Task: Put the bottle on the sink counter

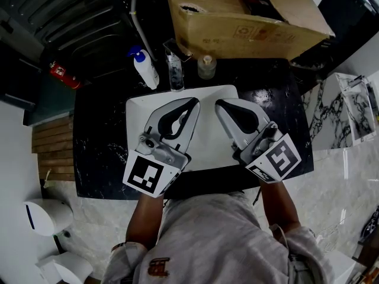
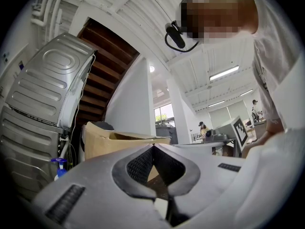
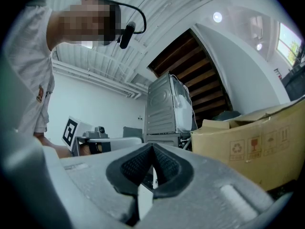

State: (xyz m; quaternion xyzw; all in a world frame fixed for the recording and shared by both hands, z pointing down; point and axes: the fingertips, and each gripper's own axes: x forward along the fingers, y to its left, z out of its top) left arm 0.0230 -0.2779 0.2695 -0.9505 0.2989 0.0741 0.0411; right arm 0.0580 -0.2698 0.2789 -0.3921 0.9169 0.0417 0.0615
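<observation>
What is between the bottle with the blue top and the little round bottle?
A tall clear bottle stands between them, on the dark counter behind the white sink. The head view shows it.

I hold my left gripper (image 1: 193,102) and right gripper (image 1: 218,103) side by side, jaws closed tip to tip, fingertips angled toward each other.

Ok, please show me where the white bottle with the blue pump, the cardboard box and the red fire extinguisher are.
white bottle with the blue pump (image 1: 147,70): head view, middle of its white body.
cardboard box (image 1: 225,37): head view, its brown side wall.
red fire extinguisher (image 1: 64,76): head view, its red body.
</observation>
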